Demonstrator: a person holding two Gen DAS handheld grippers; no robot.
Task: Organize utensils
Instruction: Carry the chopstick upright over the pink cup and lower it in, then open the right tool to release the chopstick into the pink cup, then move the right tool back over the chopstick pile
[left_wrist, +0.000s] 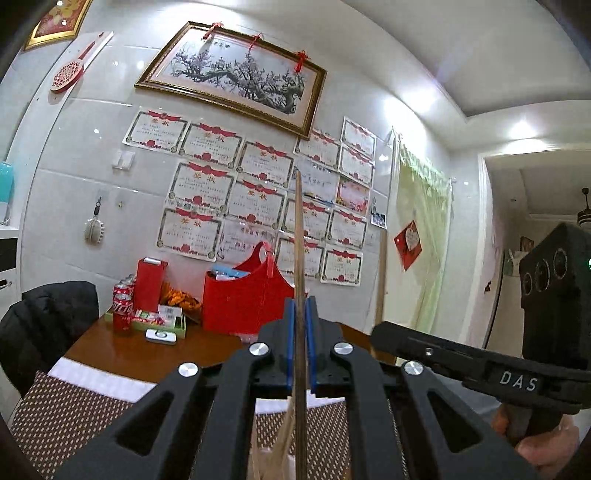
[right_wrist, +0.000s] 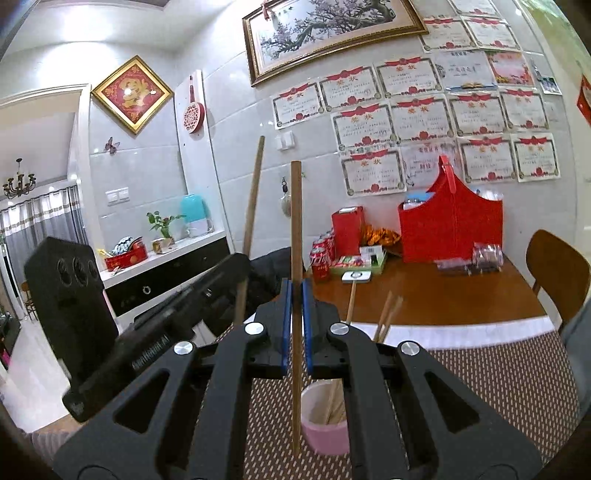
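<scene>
In the left wrist view my left gripper (left_wrist: 301, 314) is shut on a brown wooden chopstick (left_wrist: 298, 229) that stands upright between the blue pads. To its right my right gripper (left_wrist: 380, 334) holds a second chopstick (left_wrist: 380, 273), also upright. In the right wrist view the right gripper (right_wrist: 295, 295) is shut on its chopstick (right_wrist: 295, 221), whose lower tip hangs beside a pink cup (right_wrist: 325, 432). Several pale chopsticks (right_wrist: 386, 314) lean in that cup. The left gripper (right_wrist: 238, 264) shows at the left with its chopstick (right_wrist: 253, 195).
The cup stands on a brown woven placemat (right_wrist: 498, 376) on a wooden table (right_wrist: 443, 295). A red basket (right_wrist: 450, 225), cola cans (right_wrist: 321, 258) and small boxes sit at the table's far side. A wooden chair (right_wrist: 557, 273) is at the right, a black jacket (left_wrist: 44, 325) at the left.
</scene>
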